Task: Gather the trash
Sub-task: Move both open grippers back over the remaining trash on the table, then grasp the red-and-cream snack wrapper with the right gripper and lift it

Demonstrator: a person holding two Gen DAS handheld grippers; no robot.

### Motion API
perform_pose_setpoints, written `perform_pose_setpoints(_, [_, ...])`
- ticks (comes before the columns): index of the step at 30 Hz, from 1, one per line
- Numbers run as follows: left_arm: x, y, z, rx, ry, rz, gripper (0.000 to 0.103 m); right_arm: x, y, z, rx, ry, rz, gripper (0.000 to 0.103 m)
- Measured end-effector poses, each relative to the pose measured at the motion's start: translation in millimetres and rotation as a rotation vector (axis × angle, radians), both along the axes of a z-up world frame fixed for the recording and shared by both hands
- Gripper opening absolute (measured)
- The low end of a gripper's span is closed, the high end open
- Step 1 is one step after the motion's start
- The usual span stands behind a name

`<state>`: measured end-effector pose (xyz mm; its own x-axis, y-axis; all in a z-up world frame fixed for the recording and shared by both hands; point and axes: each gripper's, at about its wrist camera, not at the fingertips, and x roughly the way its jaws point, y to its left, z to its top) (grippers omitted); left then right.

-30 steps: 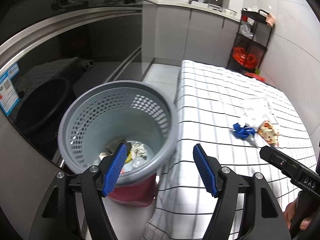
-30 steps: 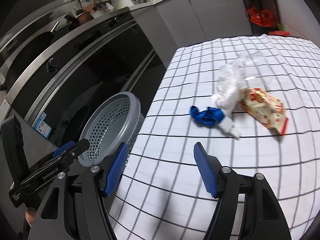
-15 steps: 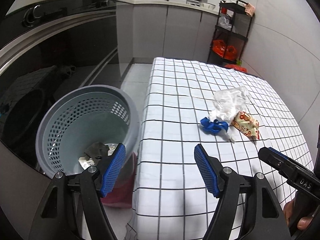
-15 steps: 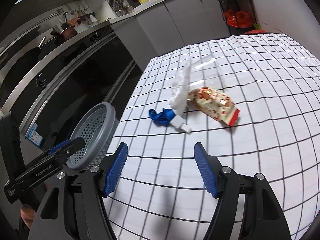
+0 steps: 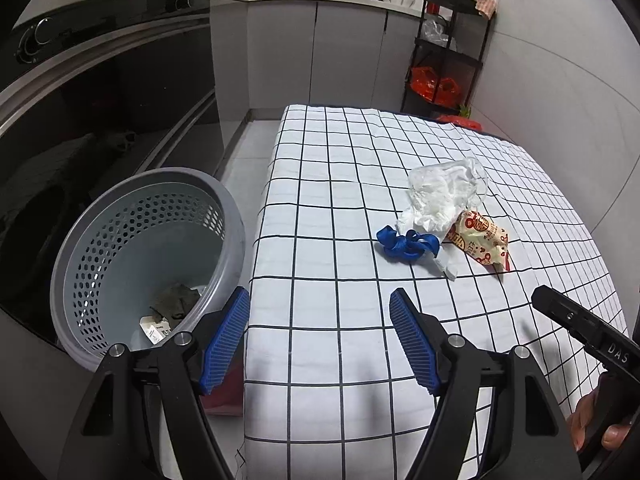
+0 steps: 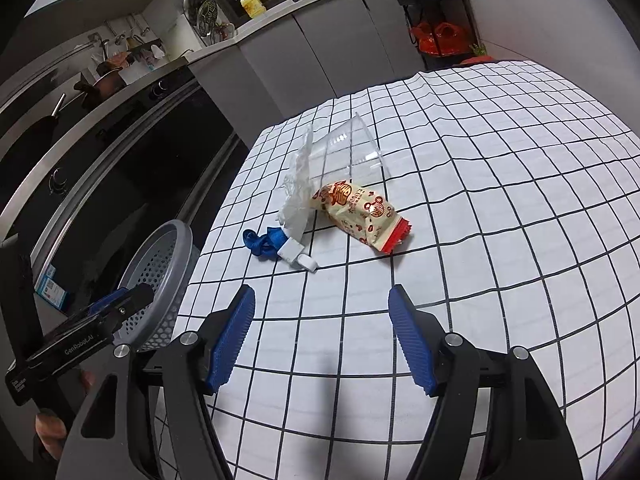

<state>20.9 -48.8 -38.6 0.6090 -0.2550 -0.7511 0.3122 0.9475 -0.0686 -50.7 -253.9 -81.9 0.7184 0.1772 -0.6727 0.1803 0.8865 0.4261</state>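
Over the near edge of the table (image 5: 320,360) both of your tongs now hang, having swung off the grey basket (image 5: 132,248) and toward the checked cloth. A second ago your left view was filled by the basket's mouth; now the basket sits off the table's left edge, just beside it, with scraps of litter lying in its bottom. In your right view the trash has drawn nearer to the middle of the picture than it was.

Your left tongs (image 5: 320,340) stand wide apart, with nothing between the blue pads and nothing touched. Your right tongs (image 6: 320,336) are likewise spread wide and empty, with only cloth showing between the pads.

The trash lies in one cluster past the middle of the table, well beyond both pairs of tongs. A crumpled blue ribbon (image 6: 260,242) with a small white tag (image 6: 294,254) is nearest the left edge. A clear plastic cup (image 6: 352,152) on its side holds or touches crumpled clear film (image 6: 298,188). The printed snack wrapper (image 6: 360,216) lies against that film, on the side away from the basket.
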Motion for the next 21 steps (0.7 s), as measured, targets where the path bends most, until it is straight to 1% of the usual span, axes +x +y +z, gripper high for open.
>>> perform_pose_setpoints(13, [7,-17,-14,0.000,0.029,-0.028,0.072,-3,-19,-8,-0.032,0.022,-0.057,0.066])
perform_pose_setpoints(21, [15,-26,-18,-0.004,0.031,-0.029,0.073,21,-24,-10,-0.078,0.035,-0.030,0.066])
